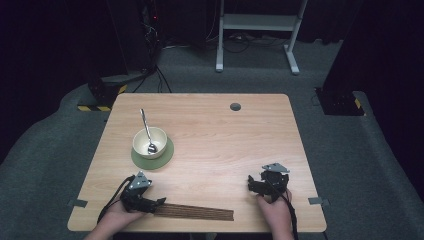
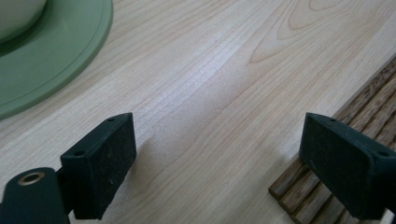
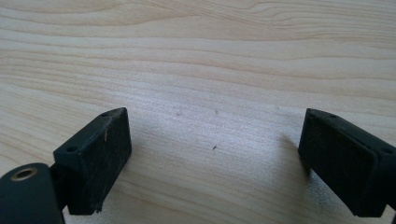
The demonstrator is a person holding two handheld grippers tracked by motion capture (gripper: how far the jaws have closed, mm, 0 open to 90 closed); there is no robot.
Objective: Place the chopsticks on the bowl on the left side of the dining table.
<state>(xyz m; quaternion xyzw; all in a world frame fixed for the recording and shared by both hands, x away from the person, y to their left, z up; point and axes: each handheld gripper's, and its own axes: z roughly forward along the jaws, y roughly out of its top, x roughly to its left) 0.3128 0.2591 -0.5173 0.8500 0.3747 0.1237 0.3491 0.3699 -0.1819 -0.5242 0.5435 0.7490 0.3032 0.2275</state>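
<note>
The left gripper rests on the table at the near left, jaws wide open — its right jaw touches the dark wooden slat mat. The right gripper sits near right, open too, holding nothing. Farther left, a spoon stands in a cream bowl on a green plate. No writing shows anywhere.

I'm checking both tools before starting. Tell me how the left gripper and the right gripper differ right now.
The left gripper sits at the end of the dark slatted wooden mat, one of its fingers over the slats; the right gripper rests on bare pale wooden table, apart from the mat. The left is nearer the cream bowl on its green round coaster. Both are open and hold nothing.
</note>
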